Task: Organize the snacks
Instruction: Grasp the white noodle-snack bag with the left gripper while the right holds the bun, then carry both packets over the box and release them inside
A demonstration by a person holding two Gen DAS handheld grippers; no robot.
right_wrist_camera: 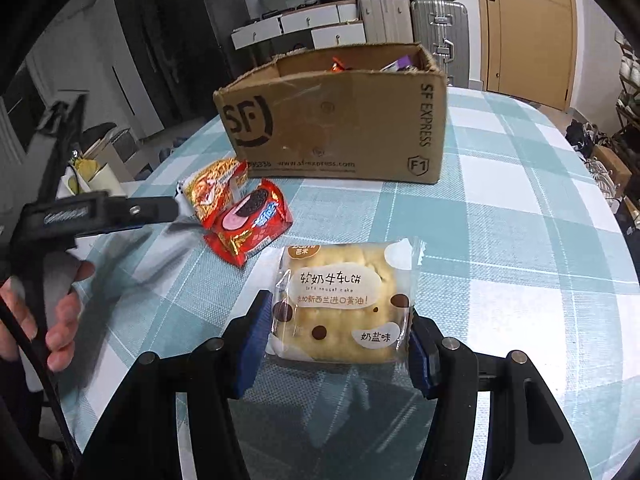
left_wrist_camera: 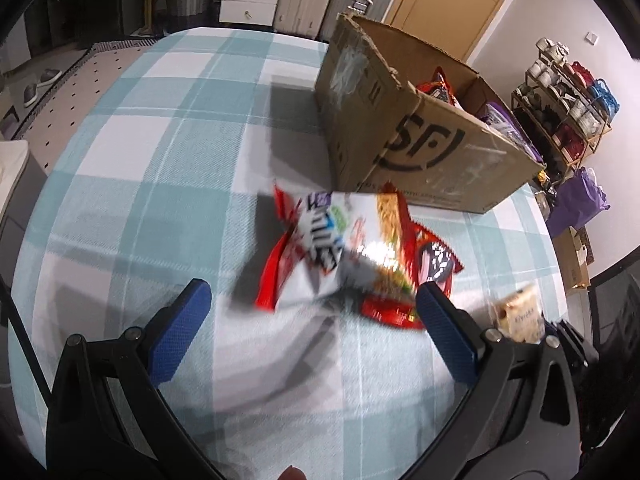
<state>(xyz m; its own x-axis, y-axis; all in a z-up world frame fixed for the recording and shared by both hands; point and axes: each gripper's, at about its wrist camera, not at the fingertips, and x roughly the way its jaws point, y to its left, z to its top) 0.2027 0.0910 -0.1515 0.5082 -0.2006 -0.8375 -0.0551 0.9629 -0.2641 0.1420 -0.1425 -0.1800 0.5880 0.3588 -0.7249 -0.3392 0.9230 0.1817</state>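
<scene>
The right gripper (right_wrist_camera: 336, 344) points forward and steeply down, its two blue pads (right_wrist_camera: 250, 344) pressed in against the left and right edges of a wrapped cake (right_wrist_camera: 340, 300), which sits square between them. The left gripper (left_wrist_camera: 312, 308) is also angled down, jaws spread wide with nothing between the blue pads (left_wrist_camera: 180, 332); the packets ahead lie beyond its tips. From the right wrist view, that left tool reaches in from the left side, and a person's hand (right_wrist_camera: 52, 316) curls around its grip, fingers wrapped below the black frame.
</scene>
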